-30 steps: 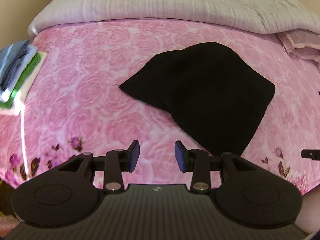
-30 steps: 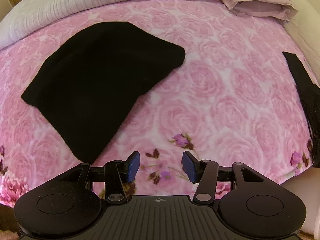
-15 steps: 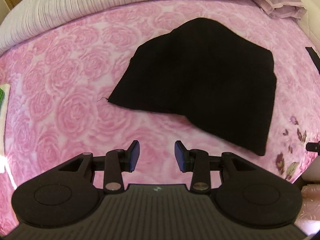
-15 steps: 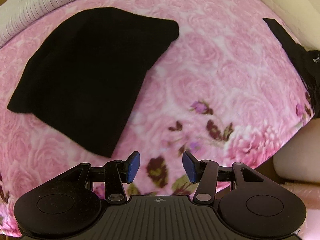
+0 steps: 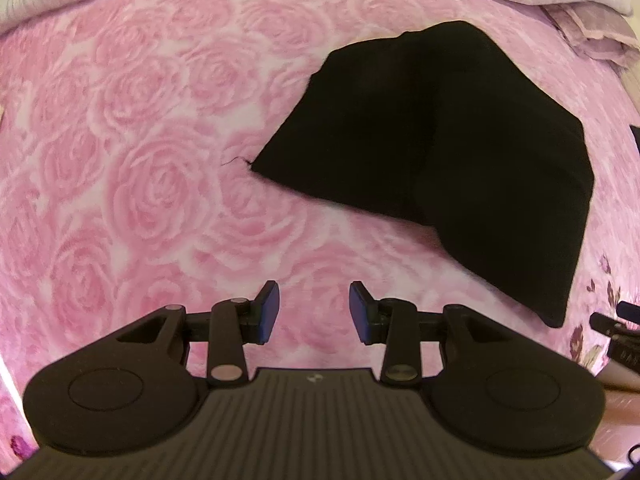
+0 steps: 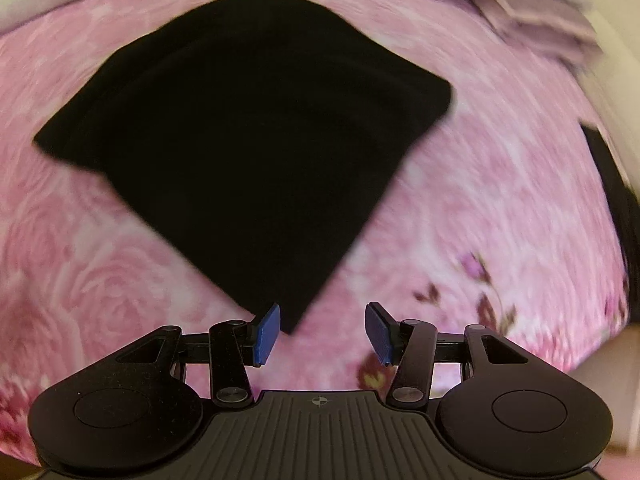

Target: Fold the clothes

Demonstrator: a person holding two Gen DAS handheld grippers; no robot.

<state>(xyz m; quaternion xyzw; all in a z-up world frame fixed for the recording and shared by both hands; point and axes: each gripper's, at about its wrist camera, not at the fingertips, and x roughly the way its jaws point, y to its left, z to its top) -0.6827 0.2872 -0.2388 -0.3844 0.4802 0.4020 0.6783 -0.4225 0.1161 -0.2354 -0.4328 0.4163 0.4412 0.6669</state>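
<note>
Left wrist view: black cloth (image 5: 448, 160) lies on the bed (image 5: 160, 160); left tool (image 5: 314, 312) and right tool (image 6: 322, 334) gape, empty.

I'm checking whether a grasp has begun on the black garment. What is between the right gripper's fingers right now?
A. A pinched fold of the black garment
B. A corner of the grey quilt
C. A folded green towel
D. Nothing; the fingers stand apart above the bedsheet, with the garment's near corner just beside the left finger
D: the right gripper has its blue fingers apart with only pink rose bedsheet between them, the black garment unpinched.
</note>
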